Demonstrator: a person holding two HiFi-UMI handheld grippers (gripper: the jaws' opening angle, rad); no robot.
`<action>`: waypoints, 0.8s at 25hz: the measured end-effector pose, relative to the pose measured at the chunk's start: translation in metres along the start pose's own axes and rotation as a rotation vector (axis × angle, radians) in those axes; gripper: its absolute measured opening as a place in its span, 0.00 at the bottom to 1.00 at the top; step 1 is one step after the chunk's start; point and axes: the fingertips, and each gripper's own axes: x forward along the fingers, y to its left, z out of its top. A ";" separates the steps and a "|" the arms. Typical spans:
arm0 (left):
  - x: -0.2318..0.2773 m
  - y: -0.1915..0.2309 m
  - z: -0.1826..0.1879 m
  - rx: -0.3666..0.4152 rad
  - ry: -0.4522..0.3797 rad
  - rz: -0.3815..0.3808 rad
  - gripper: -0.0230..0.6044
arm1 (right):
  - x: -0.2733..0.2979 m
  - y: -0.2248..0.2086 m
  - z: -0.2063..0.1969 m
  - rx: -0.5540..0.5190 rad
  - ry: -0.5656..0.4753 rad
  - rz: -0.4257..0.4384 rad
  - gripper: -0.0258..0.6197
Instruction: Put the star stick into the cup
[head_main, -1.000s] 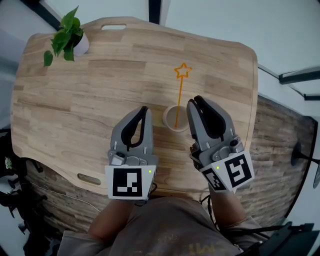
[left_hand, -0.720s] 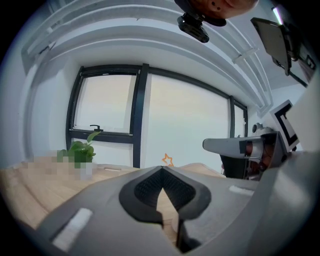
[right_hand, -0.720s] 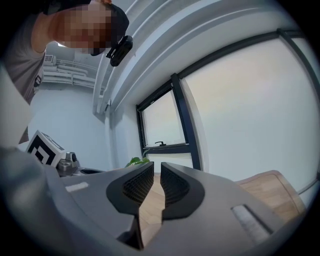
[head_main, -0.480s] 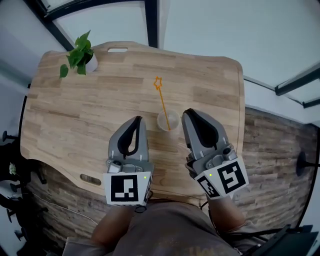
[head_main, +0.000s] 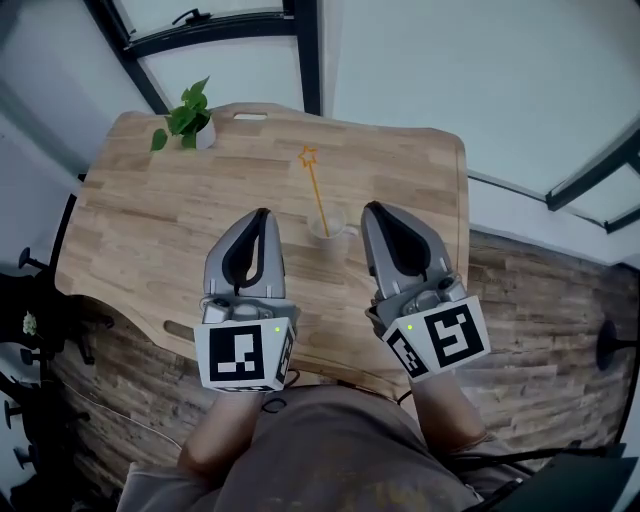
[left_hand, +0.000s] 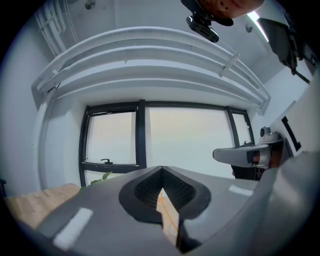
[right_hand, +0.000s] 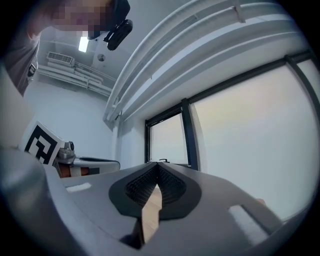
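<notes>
A thin orange star stick stands tilted in the pale cup on the wooden table; its star points toward the far edge. In the head view my left gripper hangs just left of the cup, jaws shut and empty. My right gripper is just right of the cup, also shut with nothing held. In the left gripper view the left gripper points up at the windows, and the star stick shows as an orange line through the slit below the tips. The right gripper points up as well.
A small potted plant stands at the table's far left corner. Dark window frames and a pale wall lie beyond the far edge. Brown plank floor surrounds the table. Slots cut the table at the far edge and the near left edge.
The view has pulled up and back, so the table looks smaller. Both grippers have come away from the cup, still shut. The stick stays in the cup.
</notes>
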 end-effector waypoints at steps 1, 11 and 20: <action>-0.004 -0.002 0.004 0.003 -0.007 0.003 0.04 | -0.003 0.002 0.002 -0.007 -0.002 0.005 0.08; -0.024 -0.014 0.026 0.023 -0.050 0.022 0.04 | -0.021 0.012 0.023 -0.049 -0.035 0.028 0.07; -0.026 -0.019 0.037 0.041 -0.072 0.015 0.04 | -0.025 0.013 0.031 -0.055 -0.054 0.028 0.08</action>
